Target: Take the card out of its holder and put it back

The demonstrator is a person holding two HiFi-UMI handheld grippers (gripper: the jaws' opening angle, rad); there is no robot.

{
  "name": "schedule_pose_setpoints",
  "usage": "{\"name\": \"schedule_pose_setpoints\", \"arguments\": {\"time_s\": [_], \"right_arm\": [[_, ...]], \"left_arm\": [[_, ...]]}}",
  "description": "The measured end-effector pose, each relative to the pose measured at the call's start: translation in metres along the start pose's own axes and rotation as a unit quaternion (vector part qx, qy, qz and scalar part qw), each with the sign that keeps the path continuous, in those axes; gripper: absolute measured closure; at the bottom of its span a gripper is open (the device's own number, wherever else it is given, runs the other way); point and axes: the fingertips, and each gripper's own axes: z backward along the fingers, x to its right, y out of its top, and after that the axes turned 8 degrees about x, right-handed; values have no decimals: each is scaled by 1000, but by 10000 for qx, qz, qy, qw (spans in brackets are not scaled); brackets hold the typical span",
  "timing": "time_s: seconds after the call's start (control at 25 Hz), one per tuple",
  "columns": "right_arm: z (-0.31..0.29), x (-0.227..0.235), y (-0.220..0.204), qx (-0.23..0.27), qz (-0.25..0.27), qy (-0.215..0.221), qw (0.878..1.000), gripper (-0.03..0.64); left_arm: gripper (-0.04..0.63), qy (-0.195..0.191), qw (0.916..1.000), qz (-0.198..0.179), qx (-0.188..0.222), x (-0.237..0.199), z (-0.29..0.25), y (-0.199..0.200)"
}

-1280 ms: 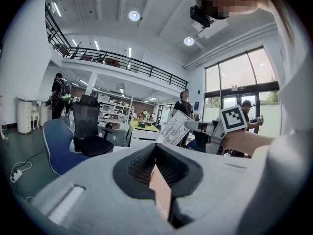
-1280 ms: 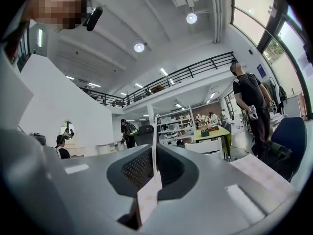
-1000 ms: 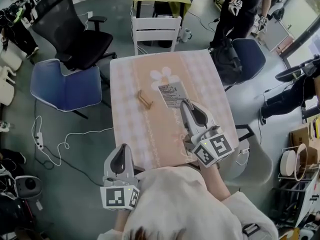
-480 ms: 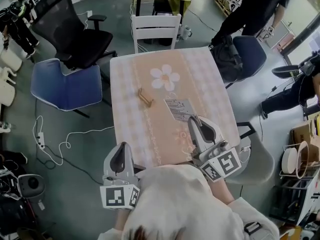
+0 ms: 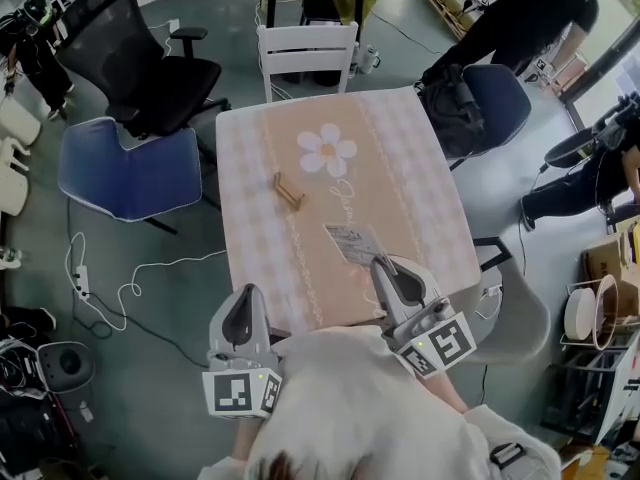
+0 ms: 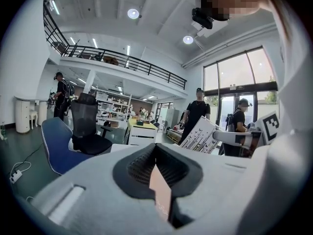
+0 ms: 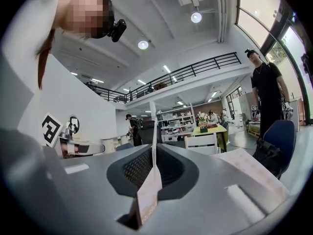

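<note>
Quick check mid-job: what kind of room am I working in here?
Likely an open lab or office workspace: a swivel chair, a power strip on the floor, and a railed mezzanine overhead.

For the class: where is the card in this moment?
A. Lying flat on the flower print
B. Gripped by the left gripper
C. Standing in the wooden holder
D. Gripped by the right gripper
D: the card sticks out from between the closed jaws of the right gripper, and the wooden holder sits empty, apart from it.
</note>
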Motion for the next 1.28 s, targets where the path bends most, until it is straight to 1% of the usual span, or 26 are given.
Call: {"name": "schedule_pose_setpoints", "arguments": {"time_s": [0.2,0.36,0.56,0.64,0.84,1.04,1.28], "right_arm": [[5,-6,-11,-148,6,-26,9999,603],[7,-8,-17,-207,-121,-133,9996,603],[8,-9,-24,-318,-162,-154,9992,603],[9,-9,-25,-355,-171,-167,9991,603],[5,-10,-22,-388,-152,-125,9991,603],[1,-13,-20,-368,-174,-64,9992,603],[2,-13,-22,-386,-191,-74,9990,603]], "left_arm": [[595,-65,9999,53,-119,4,0,-7],[595,-136,9998,34,-115,5,-1,-8],[595,-141,9998,43,-167,2,1,-10],[595,-95,9997,2,-203,-3,4,-12],[595,118,9999,-34,-84,-20,6,-2],[595,317,9994,-134,-77,-37,12,4],[595,354,9992,-174,-88,-46,17,3]]}}
